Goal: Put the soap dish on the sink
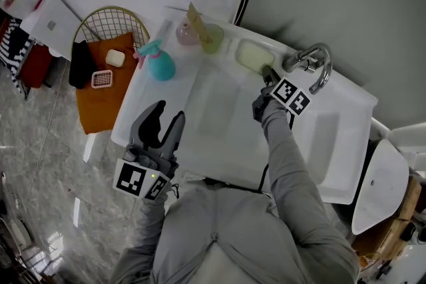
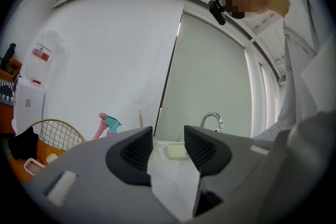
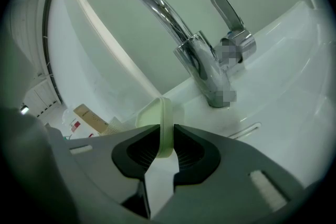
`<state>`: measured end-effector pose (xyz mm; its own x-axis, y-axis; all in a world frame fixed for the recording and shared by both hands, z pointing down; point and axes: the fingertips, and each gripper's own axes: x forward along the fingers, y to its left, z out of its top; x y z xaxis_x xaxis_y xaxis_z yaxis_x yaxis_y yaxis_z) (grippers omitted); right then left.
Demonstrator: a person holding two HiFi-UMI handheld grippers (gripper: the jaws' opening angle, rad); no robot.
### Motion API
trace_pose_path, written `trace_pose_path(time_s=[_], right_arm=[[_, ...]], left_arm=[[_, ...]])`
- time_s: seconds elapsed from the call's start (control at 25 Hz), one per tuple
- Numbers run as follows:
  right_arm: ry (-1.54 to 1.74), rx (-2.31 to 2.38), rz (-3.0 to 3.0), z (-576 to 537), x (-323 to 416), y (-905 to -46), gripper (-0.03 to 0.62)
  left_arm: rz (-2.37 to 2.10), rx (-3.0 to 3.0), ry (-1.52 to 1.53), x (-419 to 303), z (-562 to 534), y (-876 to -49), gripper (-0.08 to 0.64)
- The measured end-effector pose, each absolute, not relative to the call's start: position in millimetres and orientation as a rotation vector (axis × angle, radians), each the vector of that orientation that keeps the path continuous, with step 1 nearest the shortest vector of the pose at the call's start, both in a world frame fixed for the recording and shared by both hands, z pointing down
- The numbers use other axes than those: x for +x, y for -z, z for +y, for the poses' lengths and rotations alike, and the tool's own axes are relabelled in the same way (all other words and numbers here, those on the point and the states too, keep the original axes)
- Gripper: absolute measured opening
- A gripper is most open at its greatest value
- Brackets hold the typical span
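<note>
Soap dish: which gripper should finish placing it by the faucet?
Right. The right gripper has its fingers shut on the rim of the pale green plastic soap dish, by the chrome faucet on the white sink. The left gripper hangs open and empty at the near edge.

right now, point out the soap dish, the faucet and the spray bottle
soap dish (image 3: pixel 165 124), right gripper view, gripped rim
faucet (image 3: pixel 205 71), right gripper view, chrome base
spray bottle (image 1: pixel 162 67), head view, teal body

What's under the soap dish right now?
The white sink ledge beside the faucet lies below the soap dish, which the right tongs grip by its rim. The dish covers its own underside, so contact cannot be seen.
</note>
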<state>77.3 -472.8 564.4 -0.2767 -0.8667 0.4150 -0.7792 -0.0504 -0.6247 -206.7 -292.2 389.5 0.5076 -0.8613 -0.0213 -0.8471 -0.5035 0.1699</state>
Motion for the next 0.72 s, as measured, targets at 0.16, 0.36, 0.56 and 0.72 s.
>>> trace_pose_path(time_s=[0.16, 0.36, 0.56, 0.72], right_arm=[[1.254, -1.824, 2.072, -476, 79, -569, 0.074], [1.232, -1.856, 2.049, -482, 84, -569, 0.075], [1.183, -1.883, 2.068, -487, 84, -568, 0.075], [1.135, -1.947, 2.094, -488, 85, -570, 0.075]], left_arm=[[-1.481, 2.600, 0.153, -208, -294, -392, 0.201], [-1.474, 2.603, 0.161, -206, -297, -390, 0.201], [-1.483, 2.597, 0.159, -208, -300, -390, 0.201], [-1.487, 2.588, 0.157, -208, -300, -392, 0.202]])
